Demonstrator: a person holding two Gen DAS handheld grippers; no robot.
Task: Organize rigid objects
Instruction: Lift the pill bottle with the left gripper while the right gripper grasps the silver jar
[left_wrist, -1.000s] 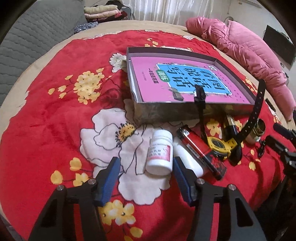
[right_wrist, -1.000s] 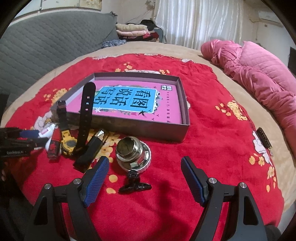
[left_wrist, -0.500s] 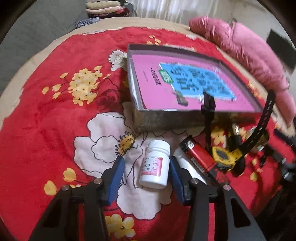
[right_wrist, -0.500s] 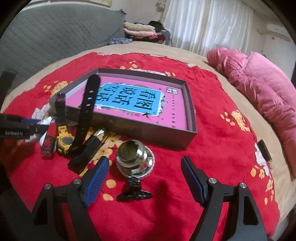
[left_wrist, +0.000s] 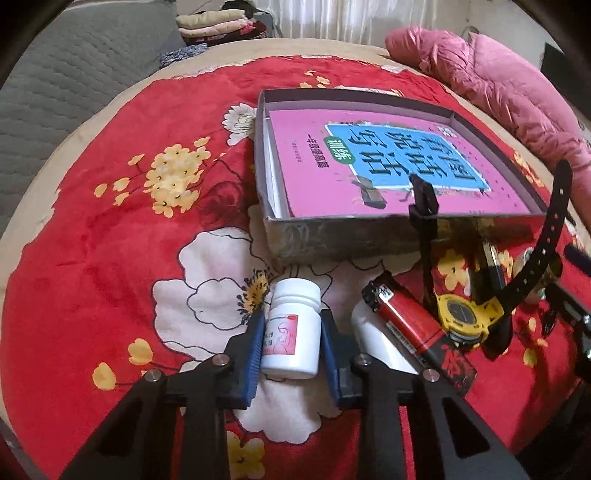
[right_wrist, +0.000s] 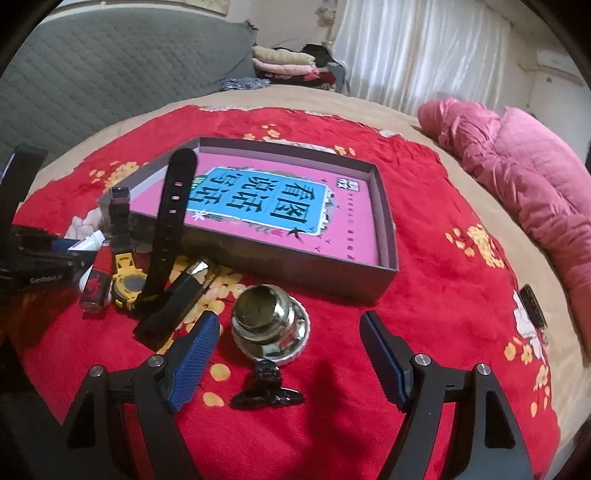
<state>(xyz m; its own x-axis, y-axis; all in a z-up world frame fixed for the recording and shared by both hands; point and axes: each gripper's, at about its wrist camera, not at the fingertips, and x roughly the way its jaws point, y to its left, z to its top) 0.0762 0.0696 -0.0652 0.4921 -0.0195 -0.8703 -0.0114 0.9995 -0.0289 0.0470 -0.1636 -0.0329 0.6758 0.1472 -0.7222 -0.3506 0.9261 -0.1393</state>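
Your left gripper (left_wrist: 291, 345) sits at the lower middle of the left wrist view, and its jaws have just been closing; the blue pads now press both sides of the white pill bottle (left_wrist: 292, 334), which stands upright between them on the red floral blanket (left_wrist: 110, 258). Just right of it lie a second white bottle (left_wrist: 373, 343) on its side, a red lighter (left_wrist: 413, 328) resting across it, and a yellow watch (left_wrist: 463, 317) whose black strap curves up toward the right edge of the frame. Above them, in the upper right, the grey box (left_wrist: 332, 236) holds a pink book (left_wrist: 369, 173). In the right wrist view, your right gripper (right_wrist: 288, 350) stands wide, its jaws having just narrowed a little, with nothing pressed between the pads. The shiny metal knob (right_wrist: 269, 325) sits on the blanket between the fingertips, nearer the left pad, and a small black clip (right_wrist: 267, 387) lies just below it. A black rectangular lighter (right_wrist: 173, 302) lies left of the knob, touching the watch strap. A pink quilted jacket (right_wrist: 517, 173) fills the upper right.
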